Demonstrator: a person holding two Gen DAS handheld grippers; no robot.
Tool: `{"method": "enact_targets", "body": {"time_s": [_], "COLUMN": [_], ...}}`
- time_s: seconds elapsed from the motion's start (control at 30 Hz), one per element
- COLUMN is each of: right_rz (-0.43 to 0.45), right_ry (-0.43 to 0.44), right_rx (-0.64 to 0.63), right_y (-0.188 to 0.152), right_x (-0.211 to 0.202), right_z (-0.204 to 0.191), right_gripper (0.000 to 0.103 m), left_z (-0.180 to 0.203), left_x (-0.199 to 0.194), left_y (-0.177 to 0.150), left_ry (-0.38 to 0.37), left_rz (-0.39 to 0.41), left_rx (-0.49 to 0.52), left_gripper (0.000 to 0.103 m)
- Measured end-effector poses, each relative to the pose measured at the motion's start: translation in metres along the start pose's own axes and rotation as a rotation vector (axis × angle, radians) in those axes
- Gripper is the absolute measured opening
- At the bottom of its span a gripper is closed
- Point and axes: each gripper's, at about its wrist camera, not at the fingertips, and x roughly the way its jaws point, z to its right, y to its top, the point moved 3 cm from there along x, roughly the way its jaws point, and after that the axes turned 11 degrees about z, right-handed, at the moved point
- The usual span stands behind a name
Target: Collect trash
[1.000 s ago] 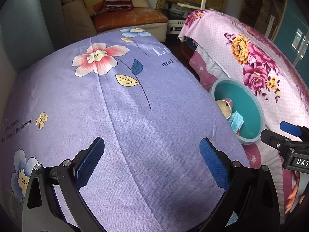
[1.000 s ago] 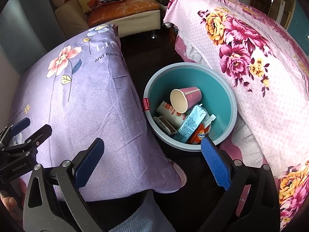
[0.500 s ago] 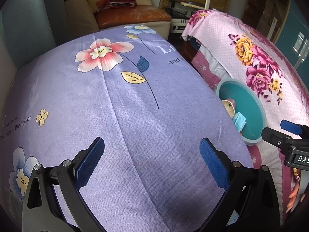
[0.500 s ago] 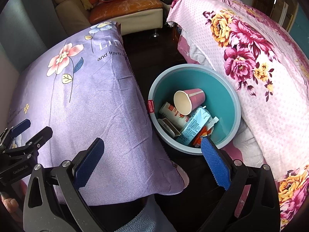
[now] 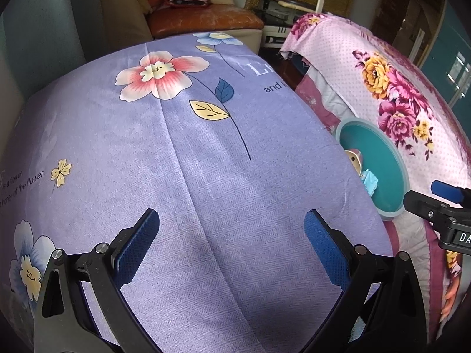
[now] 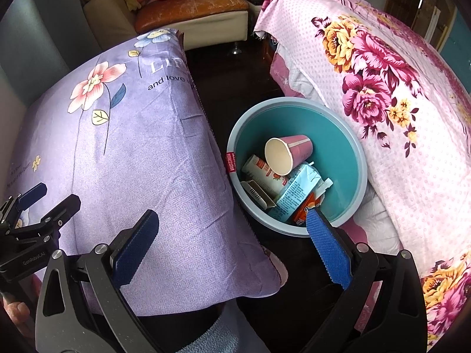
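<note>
Left tool (image 5: 231, 245): blue-padded fingers spread wide, nothing between them. It hangs over a surface draped in a purple flowered cloth (image 5: 182, 158); the cloth under it is bare. From the right wrist view the left tool (image 6: 44, 203) shows at the lower left edge, over the same purple cloth, with part of a hand (image 6: 17, 309) on its grip.

Right tool (image 6: 231, 245): fingers spread wide, empty. One pad lies over the purple cloth's edge, the other sits in front of the near rim of the bin. From the left wrist view the right tool (image 5: 435, 200) shows at the right edge, just beside the bin.

Bin (image 6: 350, 153): round, teal inside with a pale blue rim, standing on the dark floor (image 6: 232, 82) in the gap between the purple-covered surface and a surface under a pink flowered cloth (image 6: 397, 88). A small red label (image 6: 231, 161) on its near-left rim.

Trash inside the bin: a pink paper cup (image 6: 287, 154) on its side, mouth toward the camera, resting on top of the rest; a white carton with red print (image 6: 263, 173) under it; a light blue carton (image 6: 297, 194) beside that; an orange packet (image 6: 304, 213) partly hidden behind the right pad; a small box with a barcode (image 6: 257, 195) at the near-left wall.

Beyond: a sofa with an orange cushion (image 6: 191, 14).
</note>
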Motion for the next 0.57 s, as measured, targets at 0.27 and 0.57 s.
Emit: {"method": "enact_targets", "body": {"time_s": [0.27,0.57], "right_rz": [-0.004,0.006], "right_ry": [0.0,0.002], "right_rx": [-0.012,-0.017], "right_y": [-0.0001,-0.0002], "right_x": [0.0005,-0.0047], "right_z": [-0.0049,-0.0093], "right_gripper": [0.096,0.096], "left_z": [-0.0042,-0.0104], "left_x": [-0.0019,-0.0074], "left_y": [0.0002,0.0007], "left_ry": [0.018,0.03], "left_rz": [0.008,0.015], "left_rx": [-0.004,-0.025], "left_gripper": [0.099,0.099]}}
